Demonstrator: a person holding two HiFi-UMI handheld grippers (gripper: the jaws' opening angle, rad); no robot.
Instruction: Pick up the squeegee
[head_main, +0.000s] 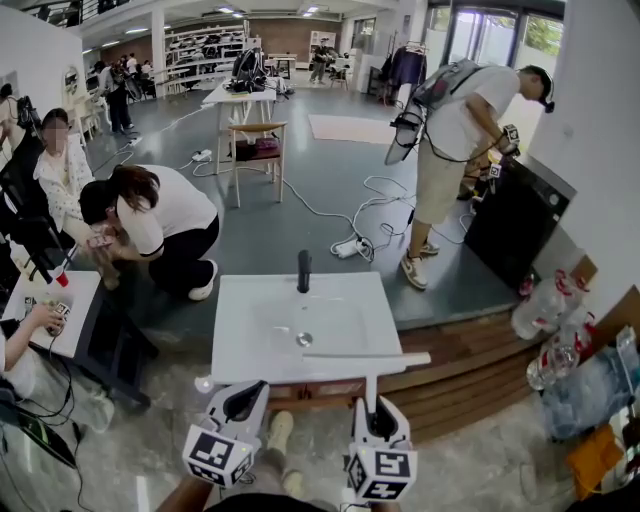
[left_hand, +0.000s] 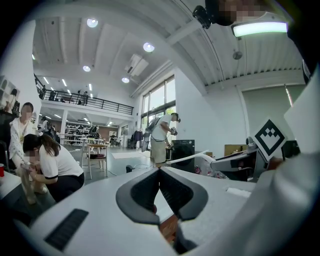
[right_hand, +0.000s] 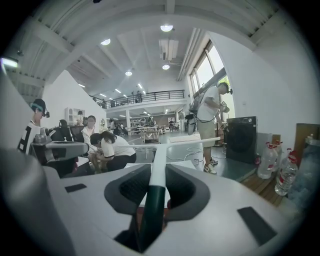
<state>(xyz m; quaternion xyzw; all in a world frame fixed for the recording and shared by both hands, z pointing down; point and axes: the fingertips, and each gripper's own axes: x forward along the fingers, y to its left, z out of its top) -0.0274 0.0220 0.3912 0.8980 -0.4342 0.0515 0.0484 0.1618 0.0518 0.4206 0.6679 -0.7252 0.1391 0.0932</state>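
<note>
The squeegee (head_main: 366, 357) is white and T-shaped, its blade lying level over the front rim of the white sink (head_main: 240, 300). Its handle runs back into my right gripper (head_main: 372, 405), which is shut on it. In the right gripper view the handle (right_hand: 156, 175), white with a dark green grip, sits between the jaws of the right gripper (right_hand: 157, 172), and the blade (right_hand: 175, 143) crosses ahead. My left gripper (head_main: 243, 400) hovers beside it at the sink's front left corner. In the left gripper view the left gripper (left_hand: 160, 172) is shut at the tips with nothing in it.
A black faucet (head_main: 304, 270) stands at the sink's back. The sink rests on a wooden platform (head_main: 470, 360). Water bottles (head_main: 545, 305) and bags lie at the right. A person crouches (head_main: 150, 215) at the left; another stands (head_main: 455, 140) by a black appliance (head_main: 515, 220). Cables cross the floor.
</note>
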